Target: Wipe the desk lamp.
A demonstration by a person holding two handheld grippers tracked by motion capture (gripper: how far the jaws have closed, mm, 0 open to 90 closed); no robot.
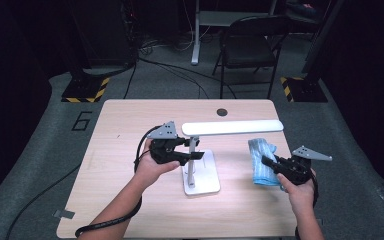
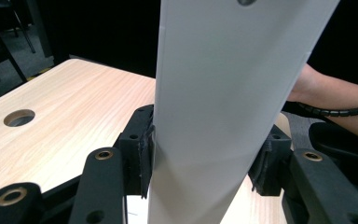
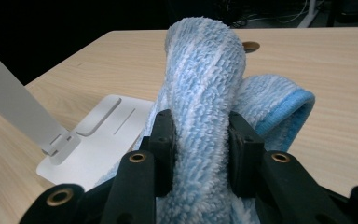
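Two grippers: left gripper (image 1: 192, 150) clamps lamp (image 1: 200, 172), right gripper (image 1: 266, 162) pinches cloth (image 1: 261, 160).

A white desk lamp (image 1: 200, 165) stands upright near the middle of the pale wood tabletop (image 1: 130, 120), its flat rectangular base (image 1: 207, 182) square on the surface, a slim stem rising to a long, flat light bar (image 1: 232, 127) that runs level toward the right. The stem sits clamped between two black pads. To its right, a fluffy light-blue striped cloth (image 1: 261, 162) with a brighter blue hem lies bunched on the tabletop, one fold pinched up and squeezed between pads.
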